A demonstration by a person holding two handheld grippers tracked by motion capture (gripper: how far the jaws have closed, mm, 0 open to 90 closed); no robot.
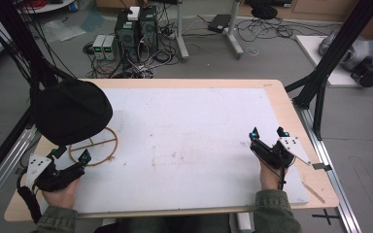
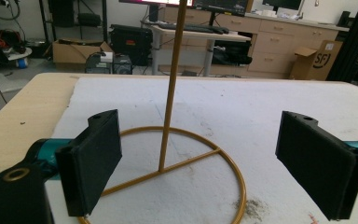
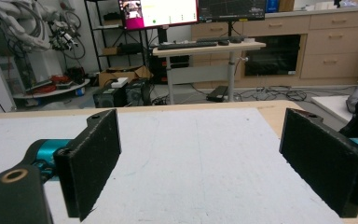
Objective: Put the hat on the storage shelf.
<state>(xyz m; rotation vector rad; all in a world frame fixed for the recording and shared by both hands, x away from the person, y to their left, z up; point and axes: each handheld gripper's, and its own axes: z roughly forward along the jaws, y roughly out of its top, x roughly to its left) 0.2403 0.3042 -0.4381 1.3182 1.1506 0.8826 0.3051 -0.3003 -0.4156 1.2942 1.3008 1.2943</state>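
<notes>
A wooden table (image 1: 184,83) carries a white mat (image 1: 189,141) that covers nearly all of its top, leaving bare wood strips along the left, far and right edges. The middle of the mat is open, with only faint smudges on it, so there is wide free room between the two hands.

At the near left corner the left gripper (image 1: 70,159) rests in a hand (image 1: 60,194), its jaws spread wide with nothing between them. In the left gripper view the jaws stand on either side of a gold wire stand (image 2: 177,158): a round ring base lying on the mat with a crossbar, and a thin upright rod rising from the bar. The ring's near edge lies between the two jaws, and neither jaw touches the rod. From above, a black hat (image 1: 73,110) sits on top of that rod and hides the far left part of the ring and the table's left edge beneath it.

At the near right the right gripper (image 1: 268,137) is held in the other hand (image 1: 271,177), close to the mat's right edge. Its jaws are also wide apart and empty, pointing across bare mat toward the far edge.

Beyond the far edge the floor holds computer boxes (image 1: 138,31) and tangled cables (image 1: 267,26). A black frame leg (image 1: 328,73) stands just beside the table's far right corner
</notes>
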